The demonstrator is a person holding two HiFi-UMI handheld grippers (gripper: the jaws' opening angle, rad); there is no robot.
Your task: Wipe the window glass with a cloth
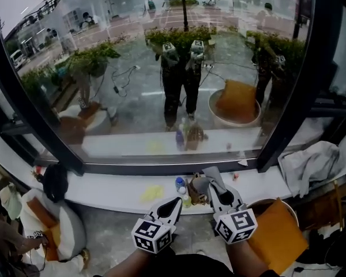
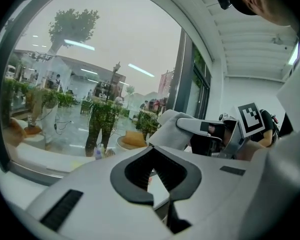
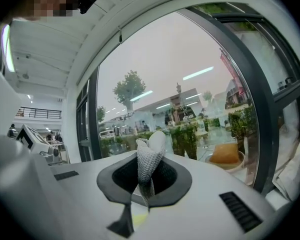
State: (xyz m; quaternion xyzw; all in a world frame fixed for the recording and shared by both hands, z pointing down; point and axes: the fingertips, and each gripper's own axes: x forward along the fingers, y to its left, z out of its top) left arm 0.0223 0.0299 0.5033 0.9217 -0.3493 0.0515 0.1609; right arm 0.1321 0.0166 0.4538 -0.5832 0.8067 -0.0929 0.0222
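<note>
Window glass (image 1: 132, 68): large pane in a dark frame, straight ahead; it shows reflections and the street outside. I cannot make out streaks or wiped patches on it.
Sill (image 1: 104, 189): white ledge below the pane, running left to right.
Cloth (image 3: 150, 154): pale grey mesh, bunched into an upright fold that stands out of the right gripper's jaws. It is low, near the sill, and appears to be held short of the glass.
Right gripper (image 1: 213, 186): jaws pressed together on the cloth and pointed toward the bottom of the pane.
Left gripper (image 2: 162, 181): jaws closed tip to tip with nothing between them. It is beside the right gripper and a little nearer the person.
Yellow rag (image 1: 151, 193): lies flat on the sill, left of both grippers and apart from them.
Small bottles (image 1: 180, 183): stand on the sill, just left of the right gripper.
Grey towel (image 1: 308, 163): heaped at the sill's right end, outside the frame post.
Done, by my reading: the cloth is picked up and brought toward the window.
Left, by my reading: all the wiping. The cloth has yet to be pressed to the pane and passed over it.
</note>
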